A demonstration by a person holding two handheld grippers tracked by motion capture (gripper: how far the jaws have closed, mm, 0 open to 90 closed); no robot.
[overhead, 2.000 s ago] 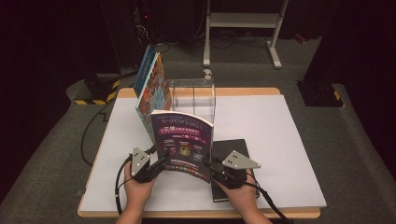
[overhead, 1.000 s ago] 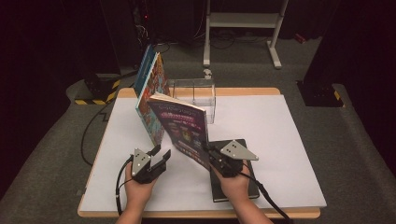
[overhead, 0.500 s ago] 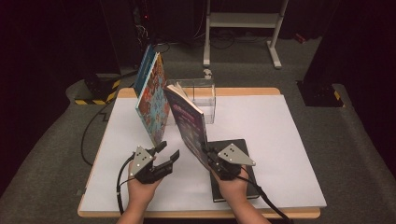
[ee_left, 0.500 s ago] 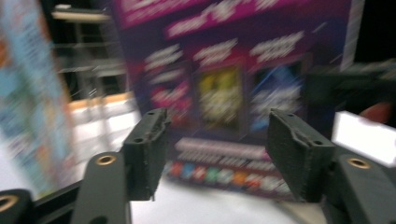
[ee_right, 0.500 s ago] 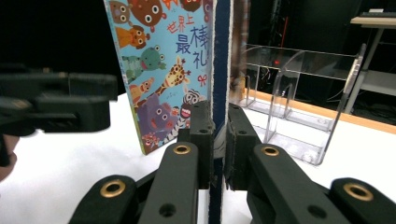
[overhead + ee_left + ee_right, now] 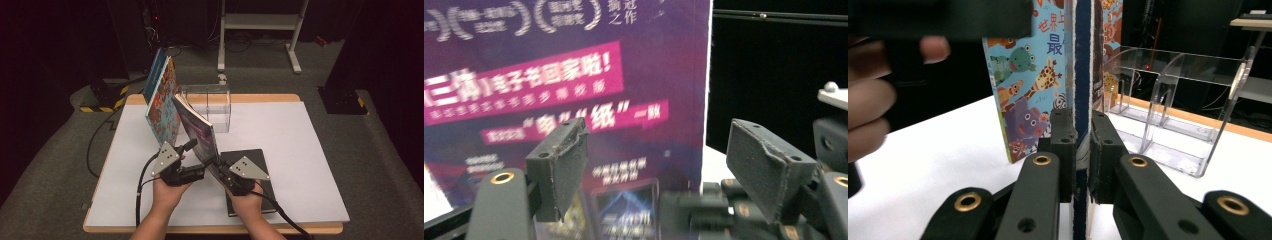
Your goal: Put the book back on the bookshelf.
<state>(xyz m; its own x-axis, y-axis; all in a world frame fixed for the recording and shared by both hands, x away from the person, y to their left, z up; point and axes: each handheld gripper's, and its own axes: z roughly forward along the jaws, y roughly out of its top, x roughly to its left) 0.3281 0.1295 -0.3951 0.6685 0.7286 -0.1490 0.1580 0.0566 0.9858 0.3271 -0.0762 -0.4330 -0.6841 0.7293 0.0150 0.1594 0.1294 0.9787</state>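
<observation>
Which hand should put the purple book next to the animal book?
Probably the right. The right gripper is shut on the purple book, holding it upright near the animal book. The left gripper has just opened and holds nothing.

Purple book cover: "回家啦!"; animal book: "世界".

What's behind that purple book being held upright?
Behind the purple book stands a colourful animal picture book, leaning against a clear plastic rack. The purple book hides the rack's near corner and part of the picture book's cover; whether anything sits there I cannot tell.
</observation>
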